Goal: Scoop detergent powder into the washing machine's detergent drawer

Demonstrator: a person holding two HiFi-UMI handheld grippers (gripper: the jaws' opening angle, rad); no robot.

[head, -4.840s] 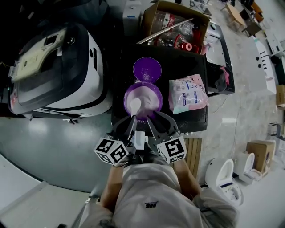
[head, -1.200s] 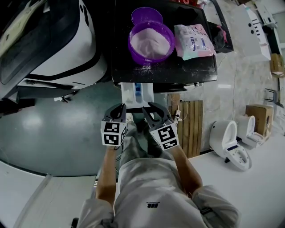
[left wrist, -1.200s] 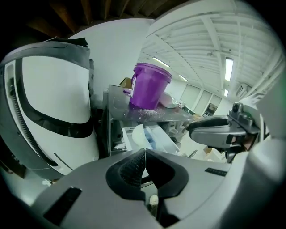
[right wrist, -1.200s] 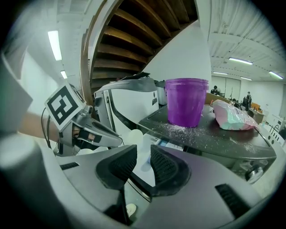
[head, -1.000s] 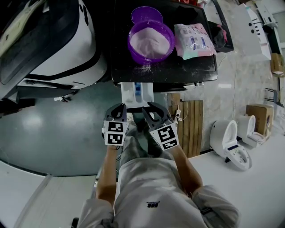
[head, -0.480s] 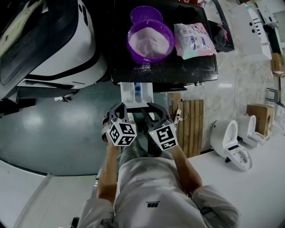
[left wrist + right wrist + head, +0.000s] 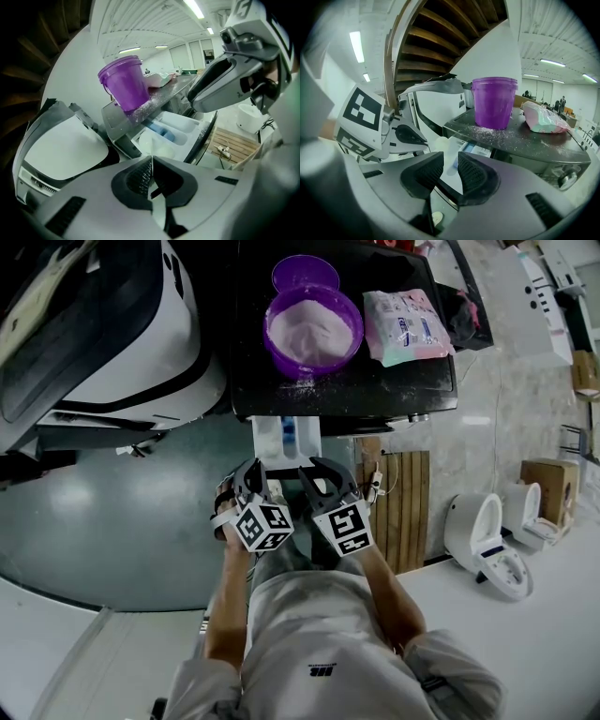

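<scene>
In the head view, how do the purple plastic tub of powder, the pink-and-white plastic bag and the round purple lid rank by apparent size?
1. purple plastic tub of powder
2. pink-and-white plastic bag, only slightly smaller
3. round purple lid, partly hidden behind the tub

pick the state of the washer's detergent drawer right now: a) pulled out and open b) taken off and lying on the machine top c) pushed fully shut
A: the detergent drawer juts out open from the front of the washing machine, below the purple tub, and the left gripper view shows its open compartments.
</scene>
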